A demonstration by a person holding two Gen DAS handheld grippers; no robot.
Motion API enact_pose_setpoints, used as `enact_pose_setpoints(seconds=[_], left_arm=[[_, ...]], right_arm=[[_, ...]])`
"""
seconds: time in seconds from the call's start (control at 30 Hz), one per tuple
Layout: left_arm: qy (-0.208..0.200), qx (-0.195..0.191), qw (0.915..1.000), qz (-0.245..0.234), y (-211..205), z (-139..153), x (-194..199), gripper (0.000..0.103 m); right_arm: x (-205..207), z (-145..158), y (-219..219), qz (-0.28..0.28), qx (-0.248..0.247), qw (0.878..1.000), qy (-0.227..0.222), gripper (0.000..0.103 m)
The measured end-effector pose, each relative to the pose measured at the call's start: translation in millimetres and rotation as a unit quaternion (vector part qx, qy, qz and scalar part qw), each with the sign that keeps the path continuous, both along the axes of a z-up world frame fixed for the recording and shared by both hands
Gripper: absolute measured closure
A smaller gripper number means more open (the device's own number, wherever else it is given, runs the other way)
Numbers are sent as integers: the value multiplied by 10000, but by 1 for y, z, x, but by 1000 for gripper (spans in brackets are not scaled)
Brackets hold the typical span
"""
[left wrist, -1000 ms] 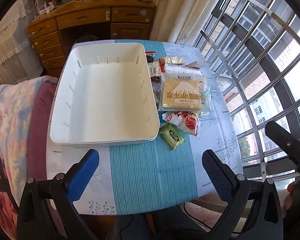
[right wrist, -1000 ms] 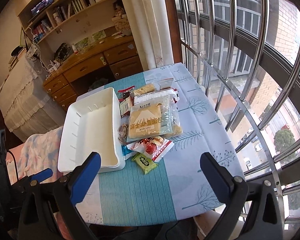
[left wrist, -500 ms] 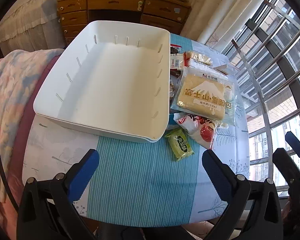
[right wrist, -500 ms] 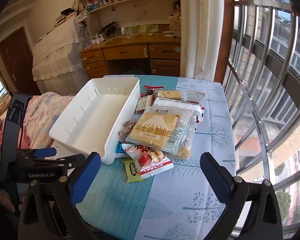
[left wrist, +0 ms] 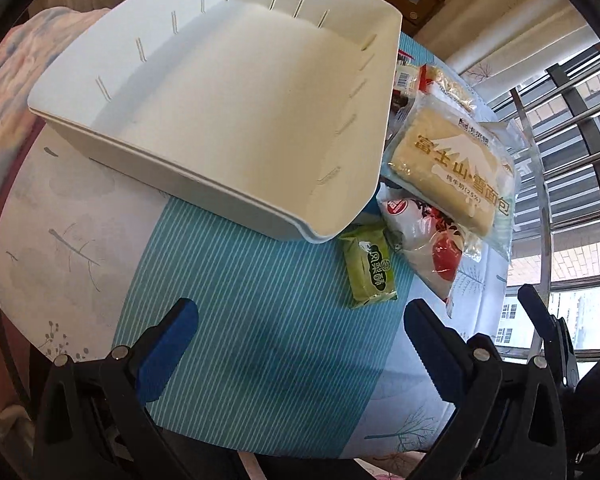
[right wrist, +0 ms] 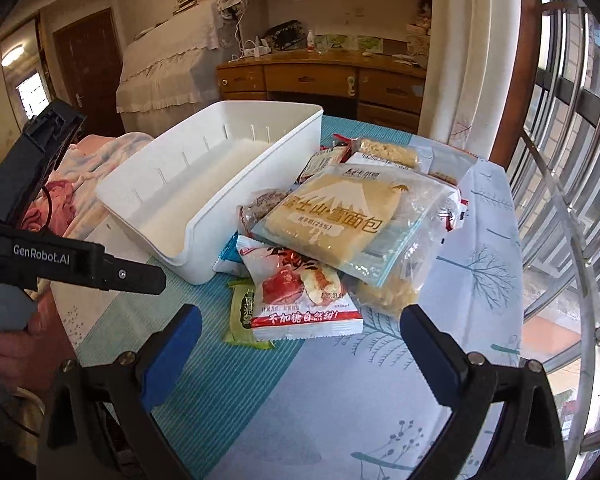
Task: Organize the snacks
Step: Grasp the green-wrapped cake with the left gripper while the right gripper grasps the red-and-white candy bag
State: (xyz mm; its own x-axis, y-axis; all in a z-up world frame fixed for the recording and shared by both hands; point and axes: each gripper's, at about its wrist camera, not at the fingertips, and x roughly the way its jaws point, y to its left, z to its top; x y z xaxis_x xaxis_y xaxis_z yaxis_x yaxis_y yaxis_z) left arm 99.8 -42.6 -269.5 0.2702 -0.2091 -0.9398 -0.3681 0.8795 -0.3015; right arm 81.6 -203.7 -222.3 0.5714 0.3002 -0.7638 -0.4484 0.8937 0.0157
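Both grippers hang open and empty over a cloth-covered tabletop with the sorting of snacks yet to begin: the white bin, which fills the 11 o'clock part of the left wrist view, holds nothing. The whole pile lies just outside the bin's right wall, at 2 to 3 o'clock in that view. On top sits a large bread packet printed with a mountain, overlapping a red-and-white fruit snack bag; a small green cake wrapper lies at the bin's near corner, partly tucked under the red-and-white bag in the right wrist view. A cereal bar and several smaller packets show at the far end, some half hidden under the bread. The left gripper hovers above the striped cloth just short of the green wrapper, its blue pads wide apart; the right gripper faces the red-and-white bag at 12 o'clock, equally spread. Judging by the empty bin, every packet remains to be moved.
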Motion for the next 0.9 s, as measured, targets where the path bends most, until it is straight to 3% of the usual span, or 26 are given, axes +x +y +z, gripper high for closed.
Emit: enact_pose_setpoints(seconds=[0.2, 0.57, 0.9], left_arm=[[323, 81, 9993, 153, -5, -19, 16, 1], [668, 123, 9963, 522, -12, -41, 30, 1], [921, 170, 9953, 248, -38, -61, 44, 1]], right_arm=[[12, -29, 6, 186, -138, 9995, 224, 3], [26, -54, 12, 473, -91, 9972, 572, 14], [39, -61, 0, 220, -19, 9988, 437, 20]])
